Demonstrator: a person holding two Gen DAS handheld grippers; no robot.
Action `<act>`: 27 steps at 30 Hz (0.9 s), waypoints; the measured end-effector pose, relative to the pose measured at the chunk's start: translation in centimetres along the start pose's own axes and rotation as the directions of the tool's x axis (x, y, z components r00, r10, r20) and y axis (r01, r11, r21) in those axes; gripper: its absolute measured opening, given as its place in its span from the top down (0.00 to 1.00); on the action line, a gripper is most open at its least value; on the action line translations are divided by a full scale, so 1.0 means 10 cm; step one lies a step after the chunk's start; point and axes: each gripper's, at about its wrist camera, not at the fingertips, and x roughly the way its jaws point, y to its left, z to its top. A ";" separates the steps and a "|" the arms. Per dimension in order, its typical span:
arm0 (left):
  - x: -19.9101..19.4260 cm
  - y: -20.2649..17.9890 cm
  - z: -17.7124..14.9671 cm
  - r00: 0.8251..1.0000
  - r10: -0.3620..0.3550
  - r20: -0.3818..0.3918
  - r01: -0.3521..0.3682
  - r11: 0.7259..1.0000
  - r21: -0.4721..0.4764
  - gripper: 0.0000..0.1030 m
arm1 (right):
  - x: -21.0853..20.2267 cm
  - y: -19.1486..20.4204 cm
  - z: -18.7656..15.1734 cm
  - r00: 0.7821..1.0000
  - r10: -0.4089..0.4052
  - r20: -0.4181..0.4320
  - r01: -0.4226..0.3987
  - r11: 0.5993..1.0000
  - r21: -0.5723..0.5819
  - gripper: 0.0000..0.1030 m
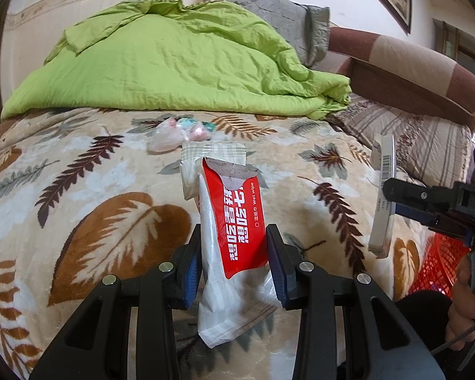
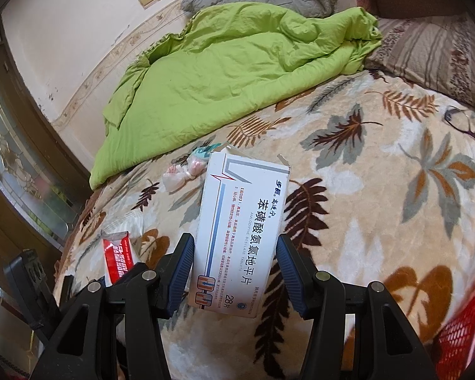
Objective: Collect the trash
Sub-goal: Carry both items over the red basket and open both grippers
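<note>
My left gripper is shut on a torn-open wet wipe packet, white with a red label, held upright above the leaf-patterned bed blanket. My right gripper is shut on a white medicine box with an open top flap; in the left wrist view the box is edge-on at the right. A crumpled clear plastic bag with pink and teal bits lies on the blanket beyond both grippers, near the green quilt. The wet wipe packet also shows low on the left of the right wrist view.
A rumpled green quilt covers the far part of the bed, with pillows to its right. A red mesh basket stands beside the bed at the lower right. Eyeglasses lie on the blanket. A hand holds the right gripper.
</note>
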 end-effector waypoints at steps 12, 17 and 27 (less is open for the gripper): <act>-0.19 -0.79 0.25 0.980 -0.197 -0.016 0.198 0.973 0.116 0.64 | -1.09 -0.54 0.00 0.992 -0.067 0.109 0.054 0.991 0.120 0.44; -0.23 -1.27 0.37 0.951 -0.303 -0.061 0.309 0.935 0.175 0.64 | -1.63 -0.94 -0.11 0.977 -0.153 0.146 0.121 0.971 0.205 0.44; -0.11 -2.40 0.46 0.823 -0.507 -0.254 0.559 0.801 0.213 0.64 | -2.39 -1.76 -0.40 0.931 -0.321 0.174 0.237 0.893 0.382 0.44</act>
